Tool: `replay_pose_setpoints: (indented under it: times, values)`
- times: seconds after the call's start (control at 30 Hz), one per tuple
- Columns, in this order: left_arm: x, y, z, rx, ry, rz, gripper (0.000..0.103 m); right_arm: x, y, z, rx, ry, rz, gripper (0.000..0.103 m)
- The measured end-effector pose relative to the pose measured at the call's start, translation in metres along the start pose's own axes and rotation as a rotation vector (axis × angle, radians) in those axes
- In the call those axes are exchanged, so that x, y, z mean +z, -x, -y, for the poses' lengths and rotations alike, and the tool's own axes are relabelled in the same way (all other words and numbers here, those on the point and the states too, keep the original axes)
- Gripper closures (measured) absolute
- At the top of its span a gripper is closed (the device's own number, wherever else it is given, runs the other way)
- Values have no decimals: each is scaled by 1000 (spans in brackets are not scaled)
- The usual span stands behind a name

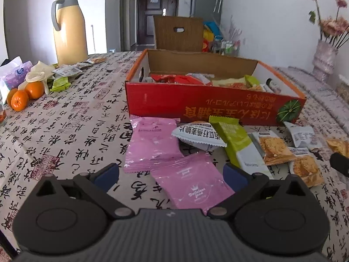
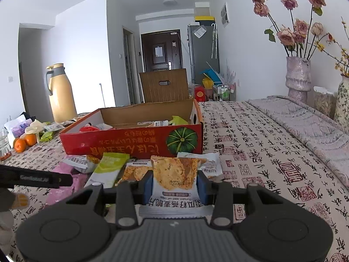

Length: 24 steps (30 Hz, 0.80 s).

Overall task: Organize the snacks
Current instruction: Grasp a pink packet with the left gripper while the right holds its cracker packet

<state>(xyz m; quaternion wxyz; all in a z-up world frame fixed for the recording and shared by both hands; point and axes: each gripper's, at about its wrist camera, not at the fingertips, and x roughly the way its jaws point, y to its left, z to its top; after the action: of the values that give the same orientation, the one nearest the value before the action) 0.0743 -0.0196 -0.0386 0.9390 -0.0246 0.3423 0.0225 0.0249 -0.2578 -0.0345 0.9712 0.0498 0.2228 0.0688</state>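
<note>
well, much of the red cardboard box [image 1: 213, 107] hides its own load: from the left wrist view only the tops of red, white and green wrappers show over its front wall, and what lies deeper is out of sight. its printed text sits upside down and is hard to read, next to a green pumpkin picture [image 2: 182, 140]. the right gripper [image 1: 340, 163] shows in the left view only as a dark tip cut off at the frame edge.

the left gripper [image 1: 171, 175] hangs low over the calligraphy tablecloth [image 1: 65, 135] with its blue-padded fingers spread wide, and the near pink snack packet [image 1: 194, 183] lies flat between them, seemingly untouched (the contact is hard to judge from here). a second pink packet [image 1: 152, 144] lies just beyond, overlapping it.

the right gripper [image 2: 174, 185] is level, pointing at the box, its pads pressed on both sides of an oat crisp packet [image 2: 174, 174] raised in front of the box. the packet's white end reads 南瓜籽燕麦脆片, upside down.

a similar white packet [image 1: 200, 136] and a green packet [image 1: 235, 139] lie before the box. at far left sit tangerines [image 1: 24, 96] and a yellow thermos jug [image 1: 68, 28].
</note>
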Motion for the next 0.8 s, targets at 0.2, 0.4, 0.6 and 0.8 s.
replay_pose_setpoints:
  times: [0.2,0.4,0.6,0.8]
  values:
    - [0,-11,14,23,-7,-51,0,-5,0,5,-2,-12,-8,63]
    - [-4,-21,19,65,-8,-95,0,-8,1,7,-2,-22,-17,63]
    - [-8,-20,21,74,-27,-99,0,-11,1,7,6,-25,-24,63]
    - [-9,-19,16,69,-2,-106,2,-13,3,3,17,-20,-29,63]
